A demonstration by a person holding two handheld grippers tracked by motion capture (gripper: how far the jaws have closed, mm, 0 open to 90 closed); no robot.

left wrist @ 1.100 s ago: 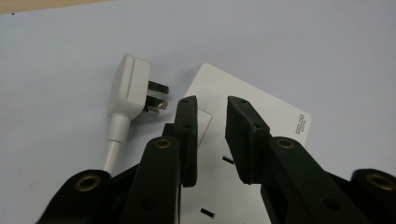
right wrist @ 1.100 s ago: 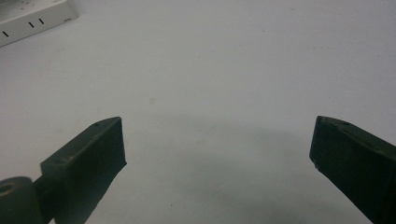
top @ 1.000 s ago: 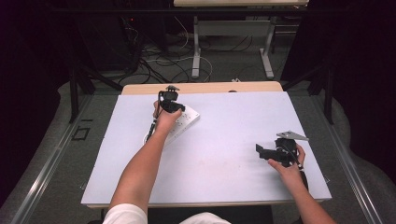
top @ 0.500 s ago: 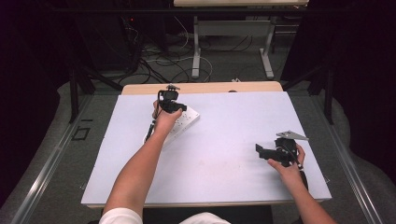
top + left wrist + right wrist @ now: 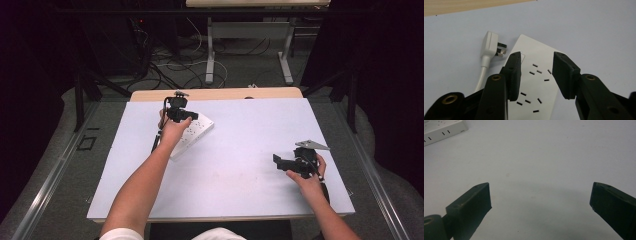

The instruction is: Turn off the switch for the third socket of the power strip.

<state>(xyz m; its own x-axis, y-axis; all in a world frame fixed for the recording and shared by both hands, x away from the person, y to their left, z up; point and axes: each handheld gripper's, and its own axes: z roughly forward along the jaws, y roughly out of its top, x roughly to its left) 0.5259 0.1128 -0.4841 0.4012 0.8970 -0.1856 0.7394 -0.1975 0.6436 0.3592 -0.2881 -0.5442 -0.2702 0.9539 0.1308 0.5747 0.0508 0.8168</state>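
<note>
Hands at work over a pale table (image 5: 240, 200): a person seated at its near edge holds a black two-jaw gripper in each hand, forearms reaching in from below in the high view.

The left gripper (image 5: 186, 116) hangs over a white power strip (image 5: 192, 134) lying on the far left part of the table, close to the strip of bare wood (image 5: 215, 94) along the far edge. In the left gripper view, the left gripper (image 5: 536, 72) has its jaws parted and unclenched, one to each side of the power strip (image 5: 536, 82), whose face shows two clusters of dark socket slots. Whether the jaws touch the strip's sides cannot be told. Just beside the strip's far end lies a white plug (image 5: 491, 45) with its metal prongs pointing toward the strip, apart from it, and its white cord (image 5: 482, 75) trailing back past the left jaw.

The right gripper (image 5: 282, 162) sits low over the near right part of the table, well apart from the power strip, with a grey three-cornered plate (image 5: 312, 145) on top. In the right gripper view, the right gripper (image 5: 540, 202) has its jaws spread wide and released, with bare tabletop (image 5: 544, 165) between them, and a corner of the power strip (image 5: 444, 130) shows at the upper left.

Beyond the table, tangled cables (image 5: 170, 65) lie on the floor near the legs of another desk (image 5: 212, 55).
</note>
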